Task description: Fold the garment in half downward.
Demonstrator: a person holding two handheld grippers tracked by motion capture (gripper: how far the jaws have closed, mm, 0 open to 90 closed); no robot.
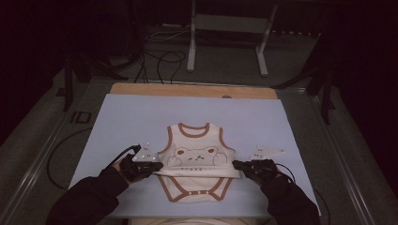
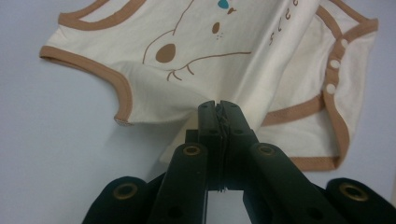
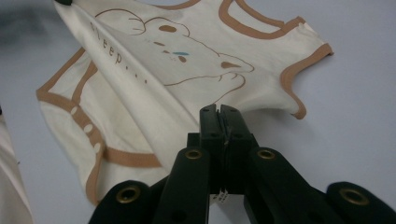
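Observation:
A cream baby bodysuit with brown trim and a bear print lies on the pale blue mat, neck toward the far side. My left gripper is shut on its left side seam, and my right gripper is shut on the right side seam. Between them the cloth is raised into a fold across the waist. In the left gripper view the shut gripper pinches the bodysuit edge. The right gripper view shows the shut gripper biting the bodysuit the same way. The snap crotch lies flat nearest me.
A wooden table edge shows beyond the mat. Cables and a white stand sit on the dark floor behind. Bare mat stretches on both sides of the garment and beyond its neck.

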